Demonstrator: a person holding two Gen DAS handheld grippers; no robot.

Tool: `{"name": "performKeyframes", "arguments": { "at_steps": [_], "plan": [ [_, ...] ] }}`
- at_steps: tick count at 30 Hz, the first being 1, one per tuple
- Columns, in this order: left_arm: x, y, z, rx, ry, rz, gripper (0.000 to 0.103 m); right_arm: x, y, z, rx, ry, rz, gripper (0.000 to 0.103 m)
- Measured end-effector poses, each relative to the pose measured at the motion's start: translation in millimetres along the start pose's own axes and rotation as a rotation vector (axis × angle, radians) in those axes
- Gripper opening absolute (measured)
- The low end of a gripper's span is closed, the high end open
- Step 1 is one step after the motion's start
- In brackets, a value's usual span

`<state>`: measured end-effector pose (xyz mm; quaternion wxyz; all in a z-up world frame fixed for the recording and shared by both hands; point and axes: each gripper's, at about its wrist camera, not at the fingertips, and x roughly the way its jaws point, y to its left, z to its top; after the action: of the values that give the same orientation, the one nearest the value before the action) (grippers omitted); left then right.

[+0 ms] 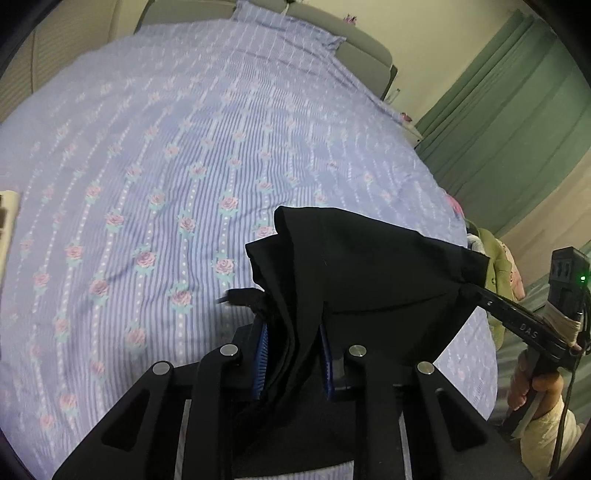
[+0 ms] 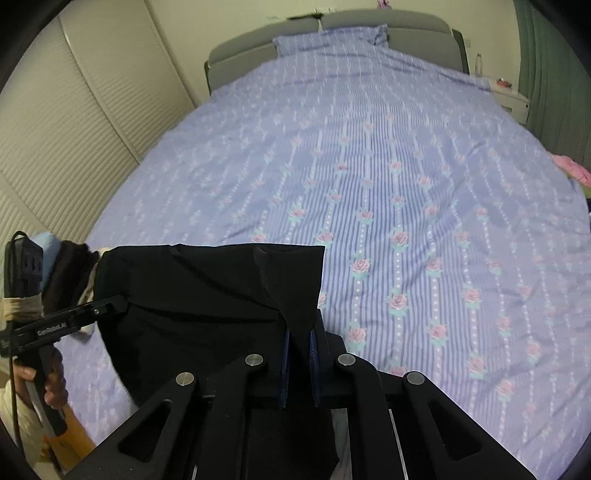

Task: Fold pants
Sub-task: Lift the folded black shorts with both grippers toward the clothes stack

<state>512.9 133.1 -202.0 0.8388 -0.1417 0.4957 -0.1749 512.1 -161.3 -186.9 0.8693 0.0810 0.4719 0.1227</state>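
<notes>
The black pants (image 1: 369,273) hang stretched between my two grippers above the foot of the bed. My left gripper (image 1: 293,354) is shut on one bunched end of the waist edge. My right gripper (image 2: 300,354) is shut on the other end of the pants (image 2: 207,291). In the left wrist view the right gripper (image 1: 476,291) shows at the right, clamped on the cloth. In the right wrist view the left gripper (image 2: 122,304) shows at the left, also on the cloth. The lower part of the pants is hidden below the grippers.
The bed (image 2: 388,155) has a blue striped cover with pink roses and a grey headboard (image 2: 332,22). A louvred wardrobe (image 2: 66,122) stands on the left and green curtains (image 1: 517,122) on the right. A nightstand (image 2: 511,98) and pink clothes (image 2: 570,168) lie at the right.
</notes>
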Motion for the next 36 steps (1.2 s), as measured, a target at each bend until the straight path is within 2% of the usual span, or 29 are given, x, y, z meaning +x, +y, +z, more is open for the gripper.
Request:
{"name": "performKeyframes", "arguments": {
  "at_steps": [8, 17, 26, 36],
  "plan": [
    [-80.5, -21.9, -22.8, -0.012, -0.108, 0.007, 0.023, -76.9, 28.8, -7.0, -0.072, -0.077, 0.015, 0.01],
    [-172.5, -24.7, -43.3, -0.061, -0.256, 0.061, 0.023, -132.8, 82.2, -0.4, -0.163, -0.164, 0.077, 0.01],
    [-261.2, 5.7, -63.1, -0.111, -0.363, 0.141, 0.023, -154.4, 158.0, 5.2, -0.264, -0.201, 0.169, 0.01],
    [-349.4, 82.6, -81.7, -0.158, -0.473, 0.227, 0.023, -146.8, 263.6, 6.3, -0.356, -0.224, 0.266, 0.01]
  ]
}}
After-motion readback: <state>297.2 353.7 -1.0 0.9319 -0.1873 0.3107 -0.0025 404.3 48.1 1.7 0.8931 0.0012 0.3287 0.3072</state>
